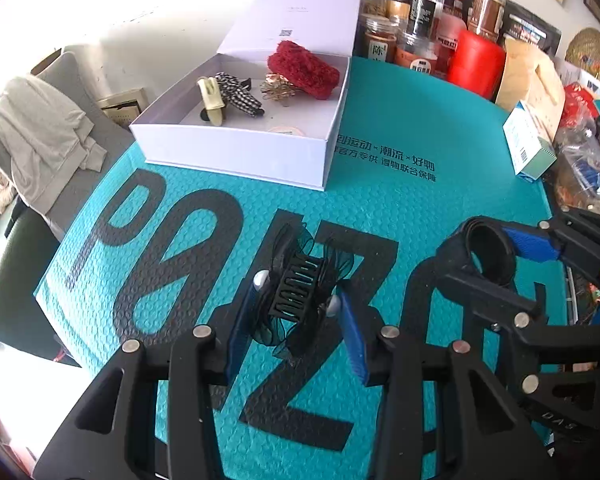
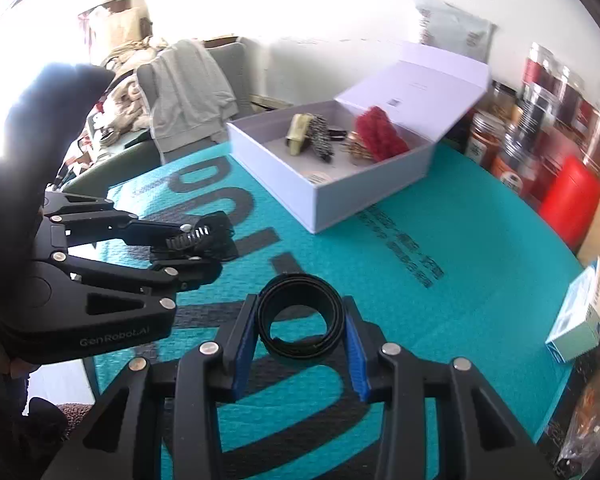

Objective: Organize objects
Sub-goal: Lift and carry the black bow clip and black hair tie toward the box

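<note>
**Both grippers loaded, box open**

My left gripper (image 1: 296, 304) is clamped on the black mesh hair claw (image 1: 298, 290); blue pads press it from both sides, just above the teal mat (image 1: 440, 200). My right gripper (image 2: 300, 320) is closed around the black coiled band (image 2: 298, 316), pads touching its outer edge left and right; I can't tell if it's lifted off the mat. The two grippers sit side by side, near each other. White box (image 1: 236, 148) is at the far side of the mat, lid up, holding a red fuzzy piece (image 1: 304, 68), a checkered bow clip (image 1: 238, 94), a cream clip (image 1: 212, 98) and a gold wire piece (image 1: 278, 90). Jars (image 1: 420, 20) stand behind it.
</note>
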A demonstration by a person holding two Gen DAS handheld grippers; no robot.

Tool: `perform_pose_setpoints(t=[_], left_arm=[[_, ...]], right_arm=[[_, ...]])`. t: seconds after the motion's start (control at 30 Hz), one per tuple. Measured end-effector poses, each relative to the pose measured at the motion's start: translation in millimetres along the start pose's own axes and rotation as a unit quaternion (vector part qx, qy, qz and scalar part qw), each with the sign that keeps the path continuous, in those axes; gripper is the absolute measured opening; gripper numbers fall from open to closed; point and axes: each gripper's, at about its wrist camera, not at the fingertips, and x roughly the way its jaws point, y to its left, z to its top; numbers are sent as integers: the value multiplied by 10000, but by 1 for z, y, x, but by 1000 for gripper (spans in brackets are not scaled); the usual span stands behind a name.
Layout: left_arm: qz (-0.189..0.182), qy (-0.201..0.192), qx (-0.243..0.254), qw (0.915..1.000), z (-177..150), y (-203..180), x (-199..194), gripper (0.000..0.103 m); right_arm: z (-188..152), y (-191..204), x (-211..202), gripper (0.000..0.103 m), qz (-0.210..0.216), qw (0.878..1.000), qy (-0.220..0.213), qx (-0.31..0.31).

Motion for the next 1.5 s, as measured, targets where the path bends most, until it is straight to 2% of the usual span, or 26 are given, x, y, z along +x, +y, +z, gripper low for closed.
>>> perform_pose_setpoints(t=[0.27,0.6,1.23,1.5], left_arm=[[184,-130,-100,9997,-9,14,-24,39],[259,-184,-124,9994,2,27,-33,39],[239,-291,-80,9993,69,51,-21,39],[174,-268,-40,9995,102,62,-5,39]], right_arm=[[4,21,-10,40,200,9995,-94,-211],[18,26,-14,40,191,9989,-219,-356],[73,8,-5,40,-55,9975,-351,-619],[96,-4,7,40,7,9977,-390,-547]])
